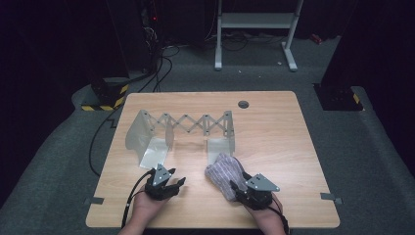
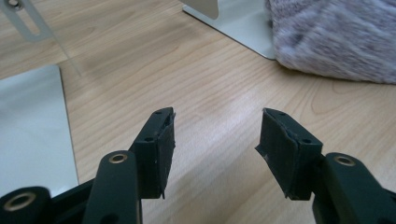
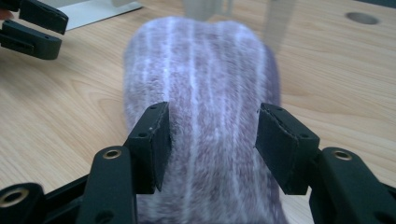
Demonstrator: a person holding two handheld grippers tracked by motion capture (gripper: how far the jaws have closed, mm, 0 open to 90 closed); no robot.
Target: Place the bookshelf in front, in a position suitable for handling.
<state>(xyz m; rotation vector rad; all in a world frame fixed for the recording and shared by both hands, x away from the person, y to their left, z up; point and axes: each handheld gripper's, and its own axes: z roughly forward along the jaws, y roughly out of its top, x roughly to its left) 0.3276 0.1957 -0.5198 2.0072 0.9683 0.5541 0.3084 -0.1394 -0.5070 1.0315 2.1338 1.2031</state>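
Fuzzy purple-grey cloth with pale stripes, a sock, lies flat on the wooden worktop. Its far end touches the right foot plate of the rack, a metal scissor-link frame standing across the middle of the worktop, and its near end reaches toward the person's edge.

From the sock, the right claw sits at the near end. In the right gripper view the right claw stands over the sock with one black jaw on each side of the cloth. The jaws are spread and the pads do not press the fabric, so this claw is released, with the sock lying between them.

Left of the sock, near it but apart, the left claw rests low over bare wood. In the left gripper view the left claw is released too, jaws wide with wood grain between them. That view has the sock ahead and to the right, lying over the edge of a rack plate, and another plate at the left.

A grey round grommet sits in the worktop beyond the sock, past the rack.
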